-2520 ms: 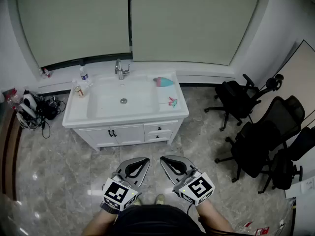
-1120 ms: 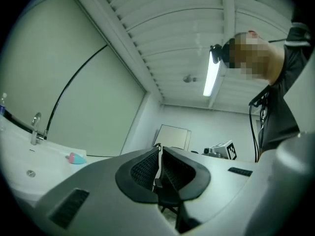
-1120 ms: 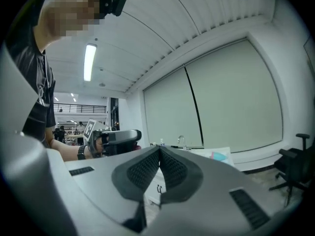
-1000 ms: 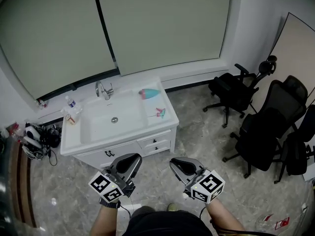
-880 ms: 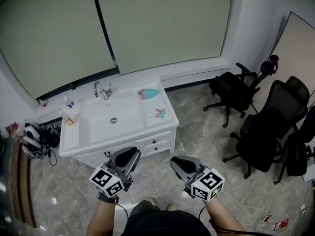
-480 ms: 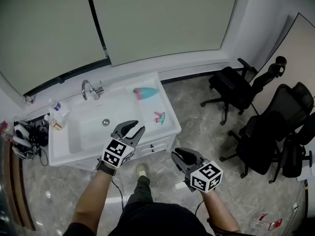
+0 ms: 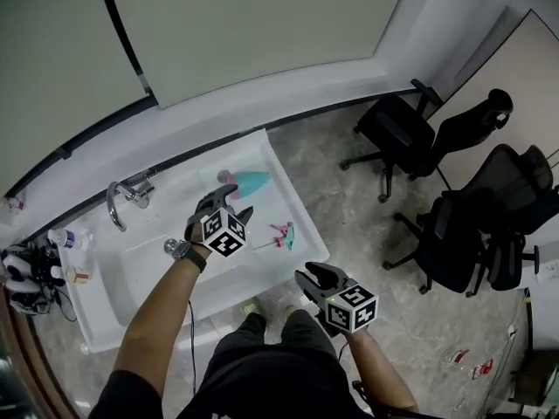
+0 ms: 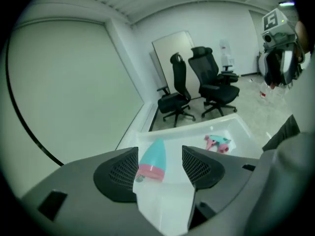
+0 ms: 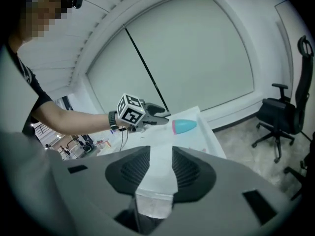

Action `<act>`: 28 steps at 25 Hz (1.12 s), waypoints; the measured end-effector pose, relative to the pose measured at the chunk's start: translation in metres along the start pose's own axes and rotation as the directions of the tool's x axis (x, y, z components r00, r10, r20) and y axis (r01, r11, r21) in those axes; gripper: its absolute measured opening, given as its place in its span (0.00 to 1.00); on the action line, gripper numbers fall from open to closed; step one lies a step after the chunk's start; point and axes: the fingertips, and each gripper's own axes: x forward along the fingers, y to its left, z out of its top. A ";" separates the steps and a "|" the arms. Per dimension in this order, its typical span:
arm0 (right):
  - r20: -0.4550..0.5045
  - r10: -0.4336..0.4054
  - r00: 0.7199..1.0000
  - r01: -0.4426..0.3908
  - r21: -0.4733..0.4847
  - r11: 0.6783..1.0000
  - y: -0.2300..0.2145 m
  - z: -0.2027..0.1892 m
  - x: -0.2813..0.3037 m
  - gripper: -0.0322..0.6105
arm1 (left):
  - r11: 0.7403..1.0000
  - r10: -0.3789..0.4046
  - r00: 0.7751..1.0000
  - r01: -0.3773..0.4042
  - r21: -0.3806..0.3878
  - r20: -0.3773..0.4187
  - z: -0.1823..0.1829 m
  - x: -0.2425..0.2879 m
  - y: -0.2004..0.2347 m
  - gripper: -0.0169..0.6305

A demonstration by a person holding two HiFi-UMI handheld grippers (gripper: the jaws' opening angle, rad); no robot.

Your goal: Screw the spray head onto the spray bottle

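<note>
Two grippers, both with jaws just opening and nothing gripped. The left gripper (image 7: 232, 202) stands wide over the white counter (image 7: 288, 195), its gap framing the teal spray bottle (image 8: 153, 157) lying on its side just ahead, untouched. The pink-and-teal spray head (image 7: 281, 233) lies apart, nearer the counter's edge. The right gripper (image 7: 313, 278), its gap narrower, hangs off the counter's front.
</note>
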 end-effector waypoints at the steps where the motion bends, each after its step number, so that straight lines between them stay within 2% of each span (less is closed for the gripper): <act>1: -0.030 -0.010 1.000 0.011 0.018 1.000 -0.012 -0.005 0.012 0.23 | 1.000 0.000 0.999 0.001 0.024 -0.037 -0.006 0.017 0.007 0.42; 4: -0.111 -0.045 0.993 0.052 0.063 0.997 -0.052 -0.018 0.047 0.23 | 0.996 0.004 0.989 0.010 0.091 -0.147 -0.020 0.062 0.025 0.43; 7: -0.197 -0.056 0.979 0.076 0.091 0.993 -0.083 -0.030 0.075 0.25 | 0.992 -0.021 0.966 0.051 0.112 -0.257 -0.035 0.096 0.031 0.48; 9: -0.246 -0.040 0.968 0.070 0.117 0.991 -0.093 -0.036 0.089 0.28 | 0.988 -0.052 0.941 0.097 0.120 -0.333 -0.050 0.110 0.029 0.50; 12: -0.273 -0.008 0.962 0.053 0.155 0.987 -0.102 -0.039 0.105 0.29 | 0.975 -0.115 0.895 0.185 0.124 -0.431 -0.076 0.126 0.018 0.55; 16: -0.301 -0.008 0.954 0.059 0.160 0.985 -0.123 -0.038 0.128 0.29 | 0.959 -0.152 0.859 0.247 0.138 -0.488 -0.090 0.153 0.019 0.62; 20: -0.373 -0.060 0.926 0.115 0.127 0.985 -0.133 -0.050 0.145 0.29 | 0.935 -0.187 0.822 0.317 0.158 -0.538 -0.101 0.163 0.012 0.66; 22: -0.401 -0.111 0.909 0.166 0.105 0.980 -0.140 -0.054 0.149 0.29 | 0.928 -0.201 0.820 0.335 0.164 -0.536 -0.101 0.164 0.010 0.66; 24: -0.431 -0.165 0.887 0.223 0.086 0.971 -0.148 -0.058 0.153 0.29 | 0.928 -0.207 0.833 0.333 0.166 -0.513 -0.100 0.164 0.012 0.67; 26: -0.471 -0.218 0.855 0.274 0.052 0.960 -0.155 -0.065 0.159 0.29 | 0.939 -0.223 0.850 0.319 0.130 -0.477 -0.100 0.159 0.011 0.67; 28: -0.516 -0.255 0.818 0.305 0.013 0.952 -0.161 -0.072 0.165 0.29 | 0.952 -0.248 0.869 0.301 0.061 -0.428 -0.099 0.149 0.009 0.67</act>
